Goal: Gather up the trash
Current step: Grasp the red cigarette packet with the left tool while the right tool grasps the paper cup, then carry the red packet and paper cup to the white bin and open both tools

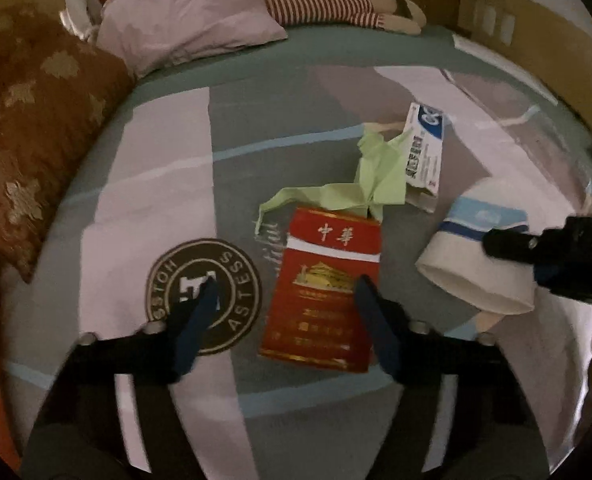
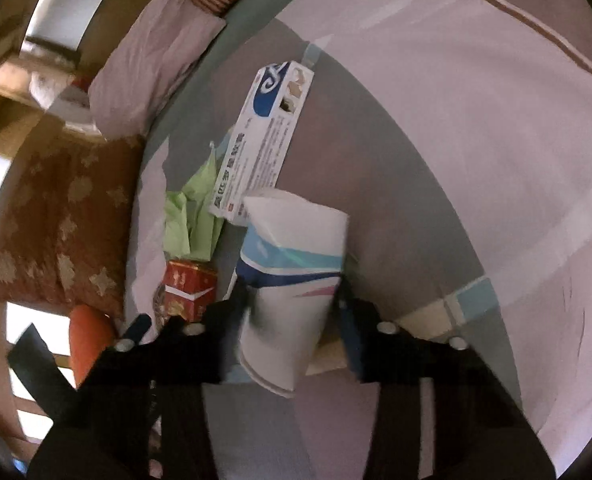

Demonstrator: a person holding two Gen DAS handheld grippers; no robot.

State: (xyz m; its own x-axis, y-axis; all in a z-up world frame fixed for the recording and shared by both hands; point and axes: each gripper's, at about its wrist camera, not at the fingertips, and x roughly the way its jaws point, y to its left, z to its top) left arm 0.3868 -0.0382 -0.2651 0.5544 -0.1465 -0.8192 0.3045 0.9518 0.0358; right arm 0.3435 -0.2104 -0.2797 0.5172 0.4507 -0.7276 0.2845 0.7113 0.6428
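Note:
A red cigarette pack (image 1: 323, 288) lies on the bedspread, its right edge by my left gripper's right finger. My left gripper (image 1: 286, 292) is open just above it, its jaws wide apart. Crumpled green paper (image 1: 359, 180) lies beyond the pack, and a white and blue medicine box (image 1: 425, 148) beyond that. My right gripper (image 2: 294, 300) is shut on a white paper cup with blue stripes (image 2: 292, 280), squashing it; the cup also shows in the left wrist view (image 1: 471, 264). The right wrist view also shows the box (image 2: 264, 148), green paper (image 2: 192, 216) and red pack (image 2: 188, 292).
The bedspread (image 1: 160, 168) is grey, lilac and teal with a round logo (image 1: 204, 296). A lilac pillow (image 1: 188, 28) and a striped soft toy (image 1: 327, 6) lie at the head. A brown patterned cushion (image 1: 28, 140) lies on the left.

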